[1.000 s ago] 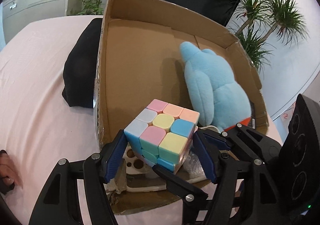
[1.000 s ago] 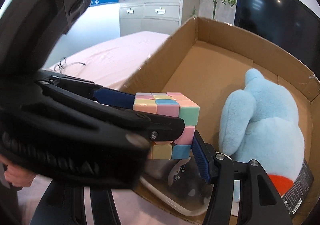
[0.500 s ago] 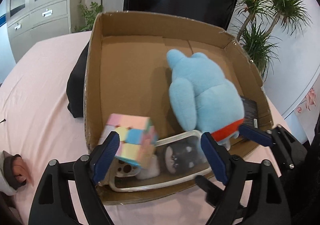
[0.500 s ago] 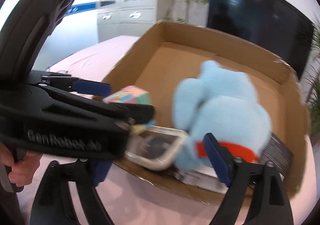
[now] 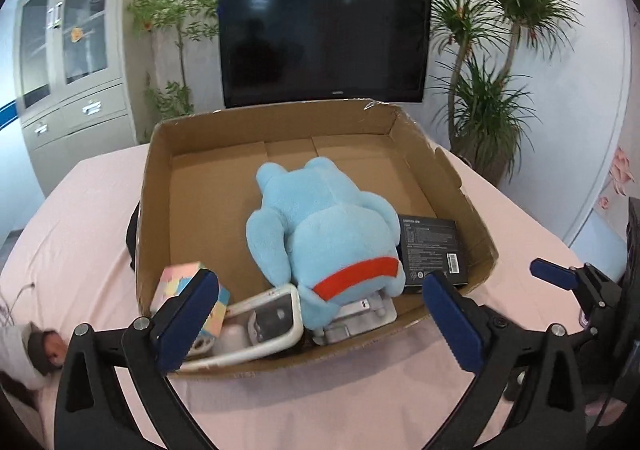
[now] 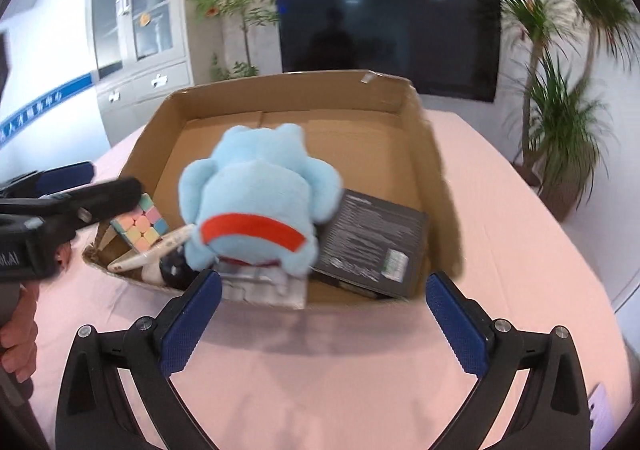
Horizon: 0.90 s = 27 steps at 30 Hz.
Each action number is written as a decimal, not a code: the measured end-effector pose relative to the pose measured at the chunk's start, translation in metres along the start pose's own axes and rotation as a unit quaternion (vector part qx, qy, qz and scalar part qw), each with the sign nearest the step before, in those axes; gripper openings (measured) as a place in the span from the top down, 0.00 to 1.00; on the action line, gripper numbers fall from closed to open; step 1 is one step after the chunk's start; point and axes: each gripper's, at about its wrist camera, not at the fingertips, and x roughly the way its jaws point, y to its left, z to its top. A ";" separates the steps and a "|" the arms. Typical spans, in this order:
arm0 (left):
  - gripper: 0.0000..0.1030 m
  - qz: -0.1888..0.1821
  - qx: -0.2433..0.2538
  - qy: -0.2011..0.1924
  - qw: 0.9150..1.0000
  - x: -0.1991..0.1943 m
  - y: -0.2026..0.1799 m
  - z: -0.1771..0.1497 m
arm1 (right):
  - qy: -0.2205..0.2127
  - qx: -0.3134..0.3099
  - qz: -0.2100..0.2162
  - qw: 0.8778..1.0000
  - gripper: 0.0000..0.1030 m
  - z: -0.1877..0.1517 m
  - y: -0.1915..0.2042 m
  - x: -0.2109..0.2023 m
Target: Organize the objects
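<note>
A pastel puzzle cube (image 5: 182, 280) lies tilted in the near left corner of the cardboard box (image 5: 156, 186), against a white-framed clear case (image 5: 264, 324). A blue plush toy (image 5: 324, 234) with a red band lies in the middle, with a black carton (image 5: 434, 250) to its right. My left gripper (image 5: 320, 320) hangs in front of the box's near wall, jaws opening and nothing between them. In the right wrist view, my right gripper (image 6: 324, 324) is over the pink cloth short of the box (image 6: 424, 154), jaws also opening and empty. The cube (image 6: 140, 226) and plush (image 6: 256, 206) show there too.
The box stands on a table under a pink cloth (image 5: 80, 234). A black bag (image 5: 131, 234) lies against the box's left wall. A hand (image 6: 16, 334) holds the left gripper's handle. Beyond the table are a dark screen (image 5: 324, 46), potted plants (image 5: 488, 106) and a grey cabinet (image 5: 68, 82).
The cube was between the blue pads above the box a second ago. It has dropped into the near left corner. Both grippers have opened wide, risen and pulled back from the box.
</note>
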 end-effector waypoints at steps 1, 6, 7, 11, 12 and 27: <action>0.01 -0.001 -0.002 0.004 1.000 -0.001 -0.003 -0.005 | 0.002 0.007 0.001 1.000 0.00 -0.005 -0.008 -0.002; 0.01 0.011 -0.004 0.035 0.999 -0.005 -0.018 -0.042 | -0.012 0.058 0.015 0.998 0.00 -0.027 -0.040 -0.016; 0.01 0.014 -0.003 0.038 0.999 -0.006 -0.021 -0.050 | -0.013 0.057 0.019 0.998 0.00 -0.031 -0.041 -0.019; 0.01 0.033 -0.018 0.051 0.998 -0.009 -0.028 -0.088 | -0.001 0.030 -0.005 1.000 0.00 -0.054 -0.031 -0.026; 0.01 0.033 -0.024 0.053 0.998 -0.009 -0.028 -0.095 | 0.006 0.021 -0.007 1.000 0.00 -0.060 -0.026 -0.026; 0.01 0.084 -0.055 0.139 0.985 0.007 -0.007 -0.172 | 0.119 0.035 0.001 0.992 0.00 -0.133 0.005 0.011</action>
